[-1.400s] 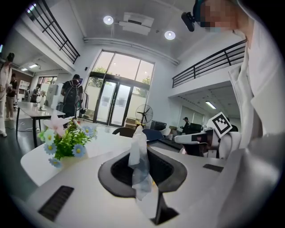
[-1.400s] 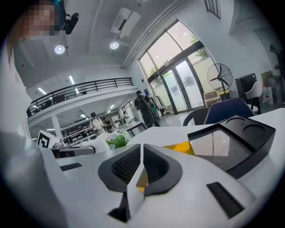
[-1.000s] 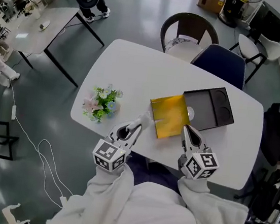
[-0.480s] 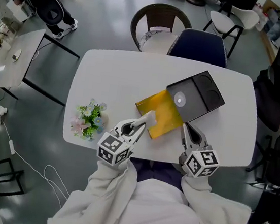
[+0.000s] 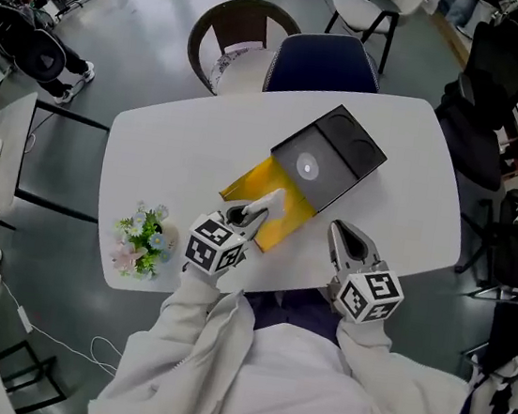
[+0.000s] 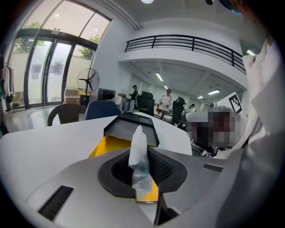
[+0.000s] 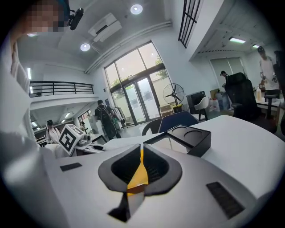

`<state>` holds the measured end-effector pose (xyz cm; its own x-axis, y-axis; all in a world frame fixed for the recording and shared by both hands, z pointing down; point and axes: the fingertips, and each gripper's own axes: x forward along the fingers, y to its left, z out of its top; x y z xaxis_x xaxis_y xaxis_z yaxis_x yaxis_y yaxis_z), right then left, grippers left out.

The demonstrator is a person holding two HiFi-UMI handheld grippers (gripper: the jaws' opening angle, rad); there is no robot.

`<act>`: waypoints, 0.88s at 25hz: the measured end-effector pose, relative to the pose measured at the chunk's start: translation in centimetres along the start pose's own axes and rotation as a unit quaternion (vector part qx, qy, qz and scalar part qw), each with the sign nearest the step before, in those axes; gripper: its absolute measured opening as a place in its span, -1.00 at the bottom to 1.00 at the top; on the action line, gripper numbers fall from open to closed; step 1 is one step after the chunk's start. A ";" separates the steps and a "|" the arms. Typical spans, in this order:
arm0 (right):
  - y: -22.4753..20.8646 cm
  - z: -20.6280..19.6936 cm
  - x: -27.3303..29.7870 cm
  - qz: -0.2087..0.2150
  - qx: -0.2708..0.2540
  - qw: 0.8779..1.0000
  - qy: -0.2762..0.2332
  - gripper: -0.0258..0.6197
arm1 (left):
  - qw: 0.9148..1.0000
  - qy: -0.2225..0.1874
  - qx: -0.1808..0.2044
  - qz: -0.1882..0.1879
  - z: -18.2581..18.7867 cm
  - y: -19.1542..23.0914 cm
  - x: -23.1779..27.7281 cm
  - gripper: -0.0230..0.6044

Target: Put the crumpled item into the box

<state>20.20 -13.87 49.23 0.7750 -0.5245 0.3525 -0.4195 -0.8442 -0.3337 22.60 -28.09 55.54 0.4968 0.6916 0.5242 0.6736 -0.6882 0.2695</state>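
L gripper (image 5: 256, 213): clamped on wad (image 5: 275, 201), maybe tissue.
R gripper (image 5: 344, 235): closed, empty.
Box (image 5: 339, 157): just past wad.
Flowers (image 5: 141, 239): far left.

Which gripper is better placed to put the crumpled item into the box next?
Left: the left gripper pinches the crumpled item beside the box; the right gripper is empty, farther back.

Left hand-held gripper (image 5: 256, 213) jaws pinched nearly together; right hand-held gripper (image 5: 344, 232) jaws seemingly closed, empty.
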 end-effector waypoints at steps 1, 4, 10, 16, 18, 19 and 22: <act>-0.1 0.0 -0.1 -0.004 0.001 1.000 -0.002 -0.79 | 1.000 0.012 0.005 -0.010 -0.1 0.1 0.6 -0.73; -0.4 0.0 -0.4 -0.013 0.004 1.000 -0.004 -0.79 | 0.996 0.067 0.026 -0.042 -0.8 0.1 2.3 -0.73; -0.1 -0.2 -0.1 -0.013 0.006 1.000 -0.001 -0.79 | 0.975 0.199 0.054 -0.086 -2.7 0.3 4.7 -0.73; 0.0 -0.6 -0.2 -0.014 0.007 1.000 0.007 -0.79 | 0.953 0.267 0.055 -0.130 -3.8 0.0 7.0 -0.73; -0.3 -0.7 -0.3 -0.017 0.009 1.000 0.010 -0.79 | 0.945 0.290 0.058 -0.140 -4.2 0.1 7.7 -0.73; -0.4 -0.8 -0.4 -0.018 0.011 1.000 0.011 -0.79 | 0.942 0.300 0.059 -0.141 -4.4 0.2 8.0 -0.73; -0.8 -1.0 -0.9 -0.025 0.017 0.999 0.013 -0.79 | 0.937 0.317 0.064 -0.133 -4.9 0.8 8.6 -0.73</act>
<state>19.35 -12.86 50.09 0.7816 -0.4849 0.3924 -0.3641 -0.8655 -0.3441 24.75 -23.73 64.22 -0.0954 0.5378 0.8377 0.8081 -0.4495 0.3806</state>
